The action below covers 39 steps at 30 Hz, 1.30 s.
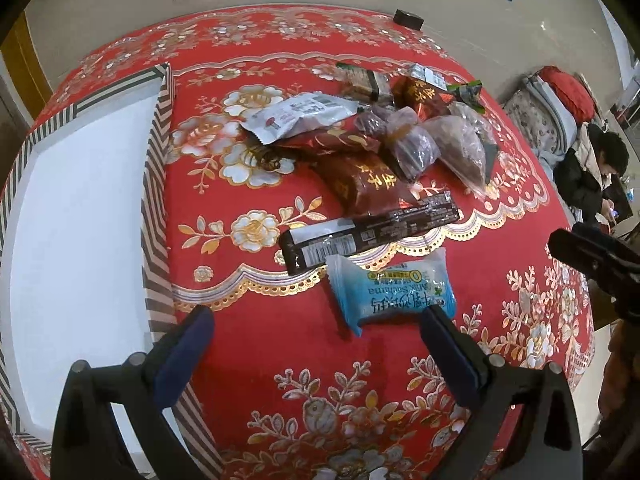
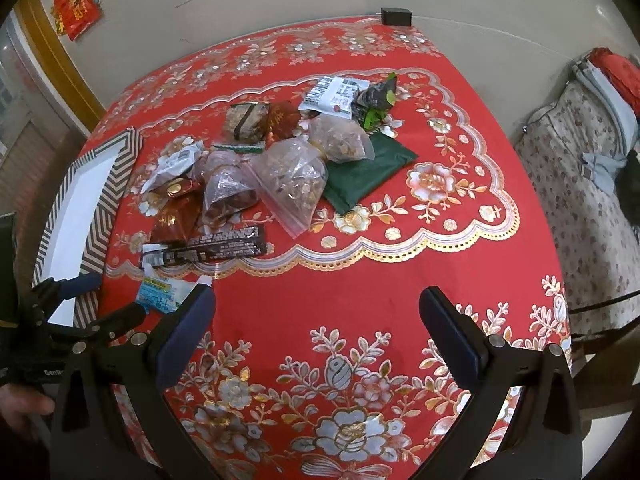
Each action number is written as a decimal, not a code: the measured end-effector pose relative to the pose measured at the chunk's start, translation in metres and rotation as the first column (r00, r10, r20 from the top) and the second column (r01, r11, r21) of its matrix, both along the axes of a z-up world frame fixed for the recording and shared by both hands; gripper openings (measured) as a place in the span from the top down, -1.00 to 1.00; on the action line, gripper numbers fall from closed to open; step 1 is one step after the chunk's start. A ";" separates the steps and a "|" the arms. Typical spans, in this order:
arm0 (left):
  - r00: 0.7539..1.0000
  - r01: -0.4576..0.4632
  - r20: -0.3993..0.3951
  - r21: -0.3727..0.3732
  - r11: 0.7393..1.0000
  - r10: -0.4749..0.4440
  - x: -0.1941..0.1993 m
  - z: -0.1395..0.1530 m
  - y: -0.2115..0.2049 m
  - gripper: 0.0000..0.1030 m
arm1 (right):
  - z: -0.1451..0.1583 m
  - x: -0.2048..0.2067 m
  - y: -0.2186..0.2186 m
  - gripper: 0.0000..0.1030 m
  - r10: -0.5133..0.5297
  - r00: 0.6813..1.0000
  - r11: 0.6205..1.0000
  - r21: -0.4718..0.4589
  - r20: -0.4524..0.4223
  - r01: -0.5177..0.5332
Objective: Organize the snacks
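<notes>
Left tongs (image 1: 316,322) spread wide, holding nothing, hovering right over blue snack (image 1: 390,291). Right tongs (image 2: 316,304) likewise gaping above bare tablecloth (image 2: 400,280). Black bar (image 1: 366,233) just past blue snack, snack pile (image 1: 384,140) behind, striped box (image 1: 80,220) off left.

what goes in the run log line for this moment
left gripper: open, nearest blue snack packet | right gripper: open, holds nothing | striped box: no snacks inside
</notes>
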<state>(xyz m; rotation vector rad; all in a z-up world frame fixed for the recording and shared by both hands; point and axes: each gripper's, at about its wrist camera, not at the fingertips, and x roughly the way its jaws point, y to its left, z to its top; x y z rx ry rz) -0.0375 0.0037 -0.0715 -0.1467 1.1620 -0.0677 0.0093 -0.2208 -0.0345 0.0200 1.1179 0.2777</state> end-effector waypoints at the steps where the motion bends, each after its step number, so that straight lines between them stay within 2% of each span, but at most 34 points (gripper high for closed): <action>1: 1.000 -0.001 0.001 0.000 1.000 0.001 0.001 0.000 0.000 -1.00 | 0.000 0.000 0.000 -0.99 -0.001 1.000 1.000 0.000 0.000 0.001; 9: 1.000 -0.004 0.012 -0.041 0.999 0.005 0.004 -0.001 0.001 -1.00 | -0.002 0.000 -0.003 -0.99 -0.007 1.000 1.000 -0.001 -0.001 0.007; 11: 1.000 -0.003 0.012 -0.011 1.000 0.003 0.006 -0.001 0.000 -1.00 | -0.002 0.001 -0.005 -0.99 -0.009 1.000 1.000 0.000 -0.001 0.009; 15: 1.000 0.001 0.030 0.115 0.993 -0.004 0.010 0.004 -0.009 -1.00 | -0.004 0.003 -0.005 -0.99 -0.007 1.000 1.000 0.000 -0.007 0.007; 20: 0.999 -0.039 0.033 0.162 0.986 0.034 0.018 0.009 -0.006 -1.00 | -0.004 0.004 -0.002 -0.99 0.003 1.000 1.000 -0.008 -0.005 -0.003; 24: 0.998 -0.063 0.036 0.154 0.986 0.058 0.019 0.011 -0.001 -1.00 | -0.004 0.004 -0.002 -0.99 0.001 1.000 1.000 -0.008 -0.001 -0.001; 34: 0.999 -0.049 0.021 0.145 0.988 0.047 0.020 0.008 -0.002 -1.00 | -0.001 0.003 -0.002 -0.99 -0.003 1.000 1.000 -0.010 0.008 0.003; 39: 0.999 -0.043 0.021 0.113 0.993 0.041 0.018 0.007 -0.001 -1.00 | -0.001 0.002 -0.004 -0.99 -0.005 1.000 1.000 -0.007 0.005 0.005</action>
